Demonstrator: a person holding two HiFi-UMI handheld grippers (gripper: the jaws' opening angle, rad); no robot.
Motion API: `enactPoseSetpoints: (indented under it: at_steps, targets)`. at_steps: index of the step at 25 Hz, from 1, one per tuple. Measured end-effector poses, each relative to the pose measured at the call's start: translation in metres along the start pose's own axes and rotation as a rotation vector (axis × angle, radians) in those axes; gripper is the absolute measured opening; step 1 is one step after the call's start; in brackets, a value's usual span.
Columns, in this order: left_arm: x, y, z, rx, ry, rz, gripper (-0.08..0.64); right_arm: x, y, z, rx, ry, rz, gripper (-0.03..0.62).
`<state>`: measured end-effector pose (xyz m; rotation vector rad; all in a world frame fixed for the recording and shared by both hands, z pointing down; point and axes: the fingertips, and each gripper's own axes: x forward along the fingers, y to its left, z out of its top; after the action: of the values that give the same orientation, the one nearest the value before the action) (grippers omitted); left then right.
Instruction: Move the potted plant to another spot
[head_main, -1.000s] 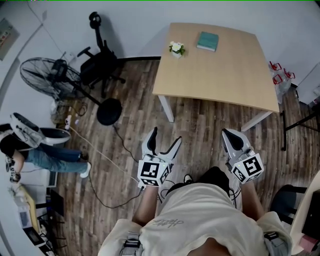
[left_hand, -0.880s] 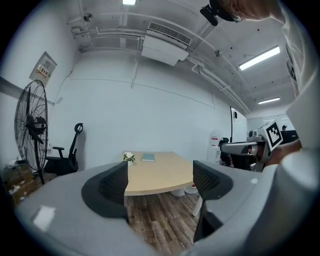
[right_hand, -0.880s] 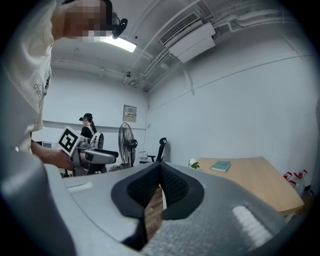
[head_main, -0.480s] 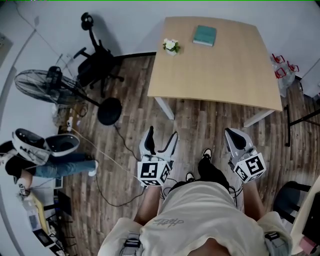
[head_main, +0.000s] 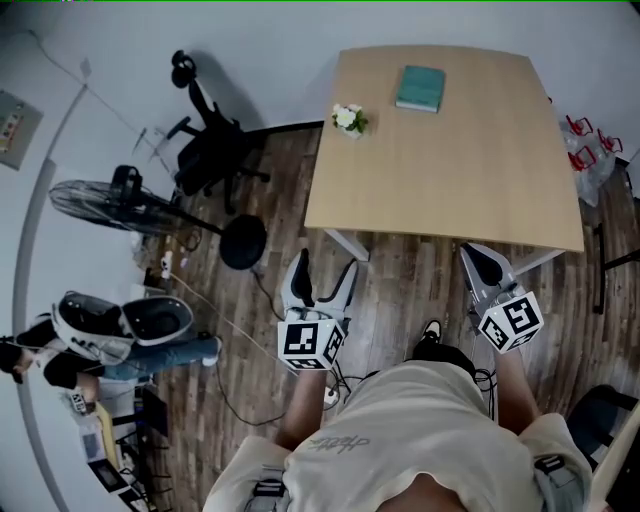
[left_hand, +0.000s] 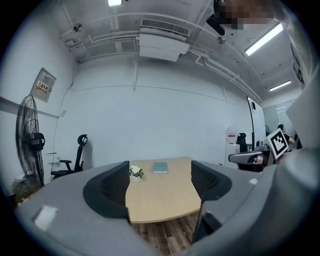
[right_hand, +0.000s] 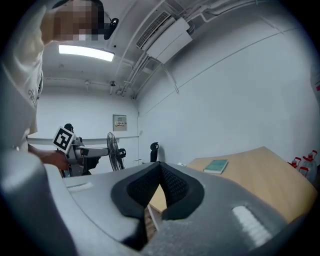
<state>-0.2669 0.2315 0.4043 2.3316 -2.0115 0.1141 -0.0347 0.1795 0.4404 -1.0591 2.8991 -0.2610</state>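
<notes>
The move is not yet begun: the potted plant (head_main: 349, 119) stands untouched on the light wooden table (head_main: 450, 180), at its left edge near the far corner, and both grippers are well short of it, on the near side of the table over the wood floor. Everything is left to do: reaching across, taking hold of the pot, lifting it and setting it down elsewhere. The left gripper (head_main: 322, 276) points toward the table; its jaws have just been easing in a little, yet they stand wide apart with nothing between them, and its own view frames the plant far off past the left pad. The right gripper (head_main: 476, 256) has its jaws brought together at the tips and holds nothing. The only container in sight is the plant's small white pot (head_main: 351, 129), which holds white blossoms and green leaves; it looks upright. A teal book (head_main: 420, 88) lies flat to its right, apart from it, leaving most of the tabletop free as a likely new spot.
</notes>
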Motion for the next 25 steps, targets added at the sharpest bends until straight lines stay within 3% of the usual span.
enactPoseSetpoints:
  at_steps: [7,12,17,25]
  targets:
    - [0.020,0.009,0.017,0.019,0.003,0.081,0.382,0.026,-0.033,-0.006,-0.001,0.043,0.041,0.002]
    - [0.022,0.018,-0.004,-0.028,0.050,0.121,0.379,0.039,-0.034,-0.009,0.001,0.060,0.081,0.002]
    - [0.045,0.017,-0.017,-0.056,0.083,0.094,0.379,0.046,-0.044,-0.023,-0.014,0.119,0.084,0.002]
    - [0.102,0.045,-0.032,-0.110,0.087,0.049,0.377,0.081,-0.073,-0.017,0.032,0.125,0.022,0.002]
